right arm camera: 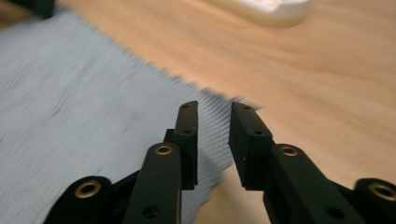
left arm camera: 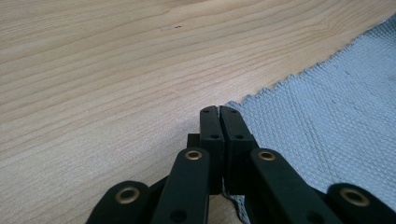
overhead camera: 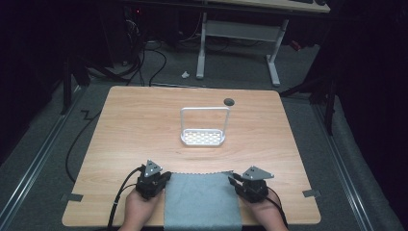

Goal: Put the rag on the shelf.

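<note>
My left tongs (left arm camera: 219, 112) are pressed together at the far left corner of the grey cloth (overhead camera: 202, 199); whether cloth is pinched I cannot tell. My right tongs (right arm camera: 215, 109) stand apart over the far right corner. The cloth lies flat at the table's (overhead camera: 144, 125) near edge.

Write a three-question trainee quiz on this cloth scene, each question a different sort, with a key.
1. True or false: the left gripper has its jaws closed at a corner of the cloth.
2. What stands beyond the cloth? A) white rack B) red bowl C) blue box
3. Fill in: the right gripper has its jaws ____, with the cloth's edge between them.

Key: 1 true; 2 A; 3 apart.
</note>
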